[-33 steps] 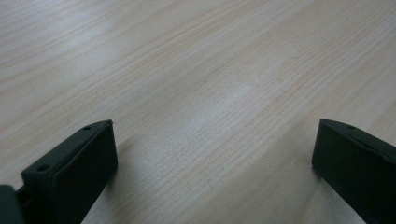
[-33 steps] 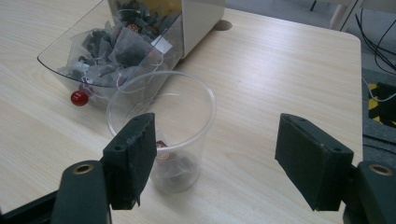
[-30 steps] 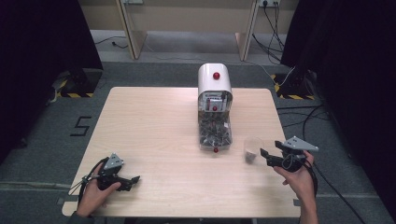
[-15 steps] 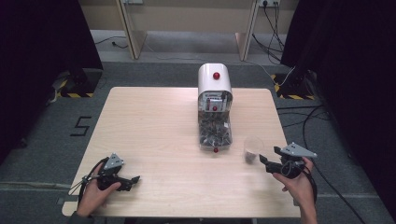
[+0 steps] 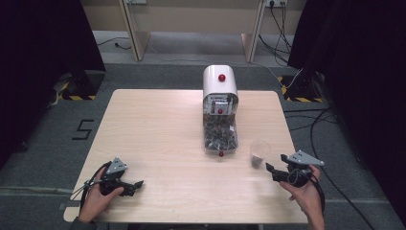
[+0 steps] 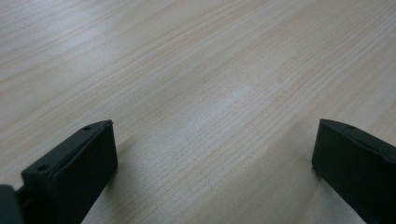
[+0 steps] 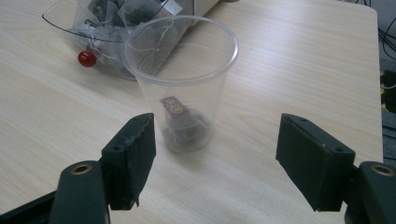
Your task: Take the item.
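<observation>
A clear plastic cup (image 7: 184, 79) stands upright on the table (image 5: 158, 134), holding a tea bag (image 7: 182, 123). In the high view the cup (image 5: 259, 153) sits right of the dispenser's front. My right gripper (image 5: 271, 171) is open just behind the cup, its jaws wide on either side and apart from it. A white dispenser (image 5: 219, 84) with a red knob stands mid-table, its clear tray (image 7: 93, 32) full of tea bags, with a red ball (image 7: 87, 59) at the tray's lip. My left gripper (image 5: 136, 184) rests open near the front left edge, over bare wood (image 6: 210, 102).
Black cables (image 5: 325, 120) run over the floor to the right of the table. Yellow-black striped blocks (image 5: 72, 93) sit on the floor at both far corners. A "5" mark (image 5: 84, 129) lies on the carpet at left.
My right gripper has drawn back toward the front edge, away from the cup, which stands free on the table. The left gripper has stayed put.
</observation>
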### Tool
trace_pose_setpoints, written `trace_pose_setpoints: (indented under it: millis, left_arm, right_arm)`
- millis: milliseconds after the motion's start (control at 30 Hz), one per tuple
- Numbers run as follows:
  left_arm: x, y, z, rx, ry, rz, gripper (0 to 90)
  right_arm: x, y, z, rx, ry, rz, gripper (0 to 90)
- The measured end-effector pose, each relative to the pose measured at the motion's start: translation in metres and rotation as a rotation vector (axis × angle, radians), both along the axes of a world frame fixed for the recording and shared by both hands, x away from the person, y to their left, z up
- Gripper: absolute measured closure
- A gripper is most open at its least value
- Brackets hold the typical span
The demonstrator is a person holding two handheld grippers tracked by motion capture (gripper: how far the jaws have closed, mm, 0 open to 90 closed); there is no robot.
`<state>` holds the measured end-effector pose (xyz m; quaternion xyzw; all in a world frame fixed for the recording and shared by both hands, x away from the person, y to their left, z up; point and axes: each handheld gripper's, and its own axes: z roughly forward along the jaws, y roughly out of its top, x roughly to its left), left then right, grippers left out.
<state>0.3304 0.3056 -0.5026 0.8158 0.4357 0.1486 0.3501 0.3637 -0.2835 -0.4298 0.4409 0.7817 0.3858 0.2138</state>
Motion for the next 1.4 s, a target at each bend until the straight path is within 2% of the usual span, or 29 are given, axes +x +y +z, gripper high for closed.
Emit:
trace_pose_setpoints:
  millis: [533, 1400]
  left_arm:
    - [0.000, 0.000, 0.000, -0.001, 0.000, 0.001, 0.0]
    - [0.000, 0.000, 0.000, 0.000, 0.000, 0.000, 0.0]
  right_arm:
    - [-0.009, 0.004, -0.018, -0.010, 0.044, -0.005, 23.3]
    - [-0.028, 0.006, -0.037, -0.036, 0.089, 0.002, 23.1]
